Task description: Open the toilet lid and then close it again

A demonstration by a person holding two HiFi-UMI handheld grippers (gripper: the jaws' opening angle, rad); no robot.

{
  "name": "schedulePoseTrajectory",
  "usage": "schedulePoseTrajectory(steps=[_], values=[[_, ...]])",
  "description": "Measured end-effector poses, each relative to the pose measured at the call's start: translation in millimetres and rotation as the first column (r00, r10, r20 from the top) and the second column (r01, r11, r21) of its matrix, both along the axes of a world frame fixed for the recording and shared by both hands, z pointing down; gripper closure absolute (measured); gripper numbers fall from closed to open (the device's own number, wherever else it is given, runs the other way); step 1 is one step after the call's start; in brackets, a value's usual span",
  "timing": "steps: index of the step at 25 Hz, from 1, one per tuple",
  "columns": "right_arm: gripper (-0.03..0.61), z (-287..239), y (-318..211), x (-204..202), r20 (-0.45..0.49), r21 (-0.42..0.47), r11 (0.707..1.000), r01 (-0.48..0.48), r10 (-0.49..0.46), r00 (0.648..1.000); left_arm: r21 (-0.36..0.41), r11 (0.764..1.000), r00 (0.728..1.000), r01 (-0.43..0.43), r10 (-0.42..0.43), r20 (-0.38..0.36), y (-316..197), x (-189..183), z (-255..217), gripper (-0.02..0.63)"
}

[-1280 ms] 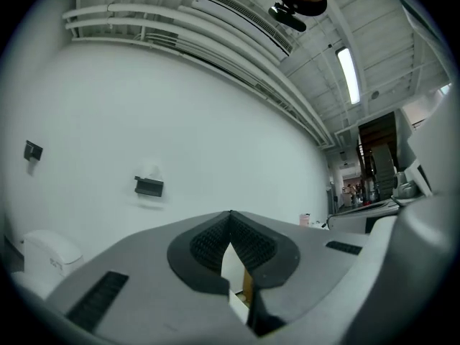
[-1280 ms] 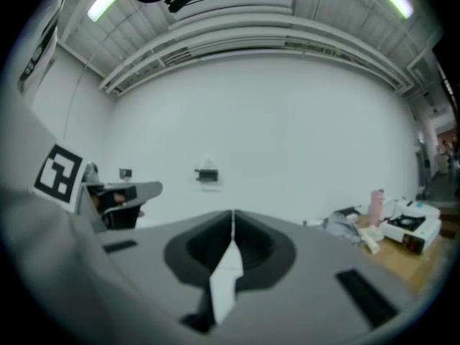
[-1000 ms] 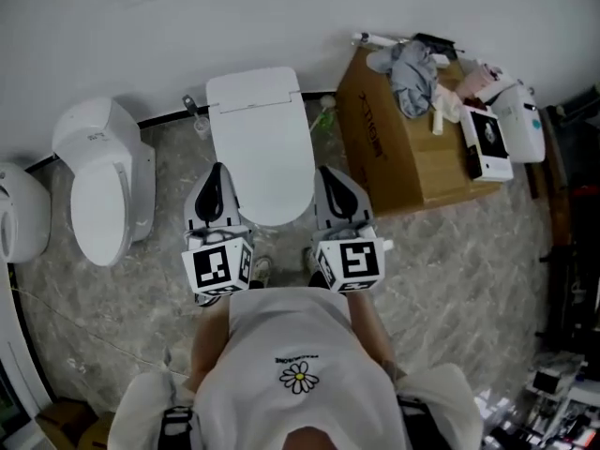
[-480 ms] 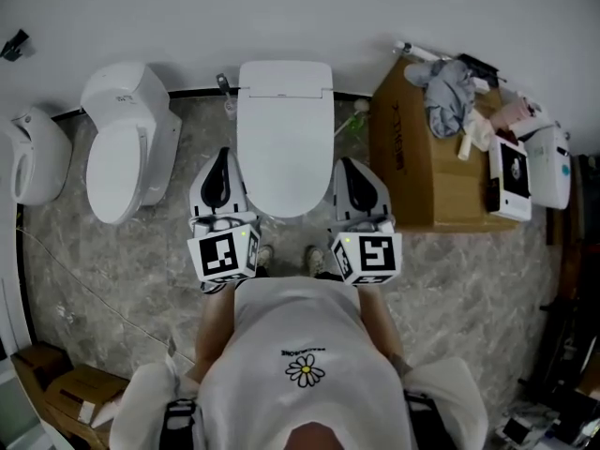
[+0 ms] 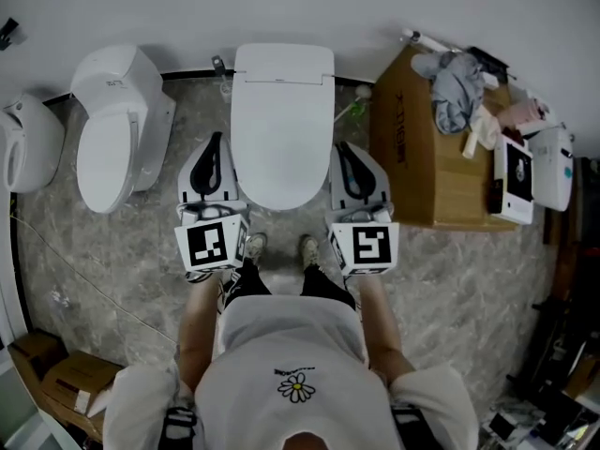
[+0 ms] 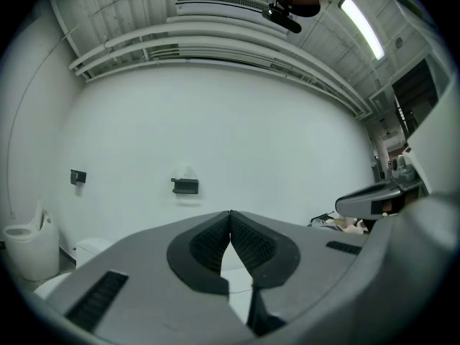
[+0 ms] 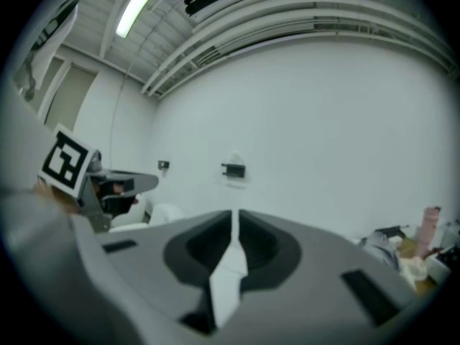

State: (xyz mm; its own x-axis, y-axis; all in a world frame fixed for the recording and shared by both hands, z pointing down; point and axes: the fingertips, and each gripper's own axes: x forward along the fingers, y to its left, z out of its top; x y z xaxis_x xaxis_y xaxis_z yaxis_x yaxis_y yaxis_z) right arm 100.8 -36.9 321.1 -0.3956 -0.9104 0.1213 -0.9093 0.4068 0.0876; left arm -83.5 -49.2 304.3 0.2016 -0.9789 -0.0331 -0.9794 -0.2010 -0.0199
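The white toilet (image 5: 279, 129) stands against the wall in the middle of the head view, its lid down flat over the bowl. My left gripper (image 5: 215, 141) hangs just left of the bowl's front half, and my right gripper (image 5: 343, 148) just right of it, both pointing at the wall. Neither touches the toilet. In the left gripper view the left gripper (image 6: 230, 213) has its pads pressed together with nothing between them. In the right gripper view the right gripper (image 7: 235, 213) is shut as well, and empty.
A second white toilet (image 5: 117, 129) stands to the left, with another white fixture (image 5: 23, 143) beyond it. At the right sits a cardboard box (image 5: 412, 172) topped with a grey cloth (image 5: 457, 87) and small items. My feet (image 5: 253, 247) stand on the marble floor.
The head view has swung so the toilet now sits square and centred. Both grippers stay shut on either side of the bowl, drifting slightly. The lid remains down.
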Motion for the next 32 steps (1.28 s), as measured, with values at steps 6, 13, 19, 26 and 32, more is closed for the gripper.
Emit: schedulePoseTrajectory(steps=[6,13,19,26,32], values=[[0.545,45.1,-38.0,-1.7,0.017,-0.033,0.999,0.006,-0.006,1.000,-0.017,0.999,1.000,-0.027,0.027,-0.007,-43.1,2.3,57.1,0.592],[0.546,175.1,-36.3,-0.8,-0.013,-0.087,0.995,-0.050,0.049,0.999,-0.137,0.990,0.998,-0.028,0.036,0.054,-40.2,9.7,200.2,0.589],[0.545,276.1,-16.6,11.2,-0.013,-0.197,0.975,-0.098,0.098,0.995,-0.263,0.964,0.997,-0.045,0.061,0.056,-8.8,2.2,301.6,0.520],[0.380,383.0,16.5,8.3,-0.026,-0.376,0.926,-0.029,0.021,0.999,-0.365,0.921,0.988,-0.139,0.154,0.011,15.7,8.9,389.6,0.396],[0.345,443.7,41.6,15.1,-0.084,-0.498,0.867,-0.025,-0.019,0.996,-0.449,0.867,0.969,-0.217,0.245,0.004,39.0,26.8,444.8,0.324]])
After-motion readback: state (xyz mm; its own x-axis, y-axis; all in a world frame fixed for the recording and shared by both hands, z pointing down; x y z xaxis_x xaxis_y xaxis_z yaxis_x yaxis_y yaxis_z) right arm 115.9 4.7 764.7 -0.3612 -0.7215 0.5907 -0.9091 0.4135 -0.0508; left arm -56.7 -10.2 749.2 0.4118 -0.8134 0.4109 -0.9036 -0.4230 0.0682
